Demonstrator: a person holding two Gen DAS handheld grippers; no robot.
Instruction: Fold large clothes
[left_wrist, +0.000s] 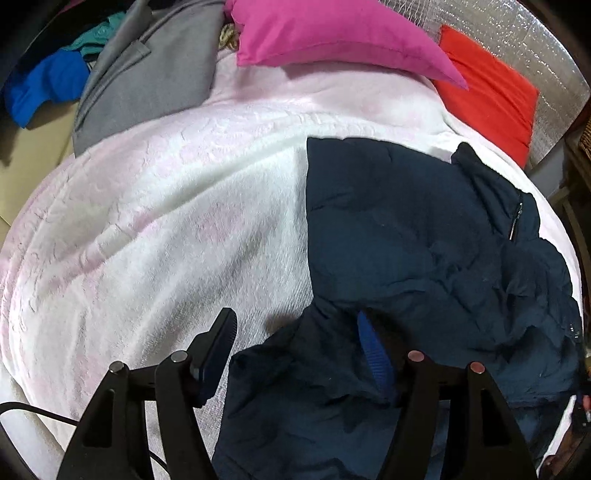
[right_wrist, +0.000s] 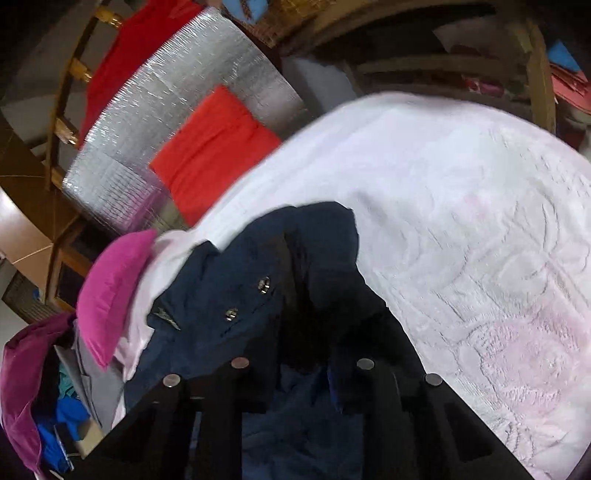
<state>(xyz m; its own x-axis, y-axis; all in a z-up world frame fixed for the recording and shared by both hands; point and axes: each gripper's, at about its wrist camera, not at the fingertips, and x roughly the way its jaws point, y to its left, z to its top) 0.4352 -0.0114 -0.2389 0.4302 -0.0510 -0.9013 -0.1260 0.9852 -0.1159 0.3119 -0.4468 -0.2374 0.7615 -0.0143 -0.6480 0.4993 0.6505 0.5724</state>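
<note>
The white blanket (left_wrist: 166, 221) covers the bed and serves as the folding surface; its bare left half leaves room to lay the garment flat. Against the foil-faced headboard (left_wrist: 535, 48) rest a magenta pillow (left_wrist: 332, 33) and an orange pillow (left_wrist: 491, 99), both clear of the work area. A grey garment (left_wrist: 147, 74) and a heap of blue and teal clothes (left_wrist: 48, 85) lie at the far left edge, apparently awaiting their turn. The task item, a navy jacket (left_wrist: 406, 229), occupies the right half of the blanket, crumpled on its right side, with its zipper (left_wrist: 515, 218) showing near the collar; the right wrist view shows two metal snaps (right_wrist: 247, 299) on its front. The left gripper (left_wrist: 299, 350) points steeply down at the jacket's near edge with its jaws apart: the left finger stands on bare blanket, and the blue-padded right finger (left_wrist: 373, 354) touches a fold of navy cloth, so nothing is clamped. The right gripper (right_wrist: 303, 369) is dark against the cloth; its fingers appear drawn nearly together around bunched jacket fabric, probably to lift that side for a fold.
</note>
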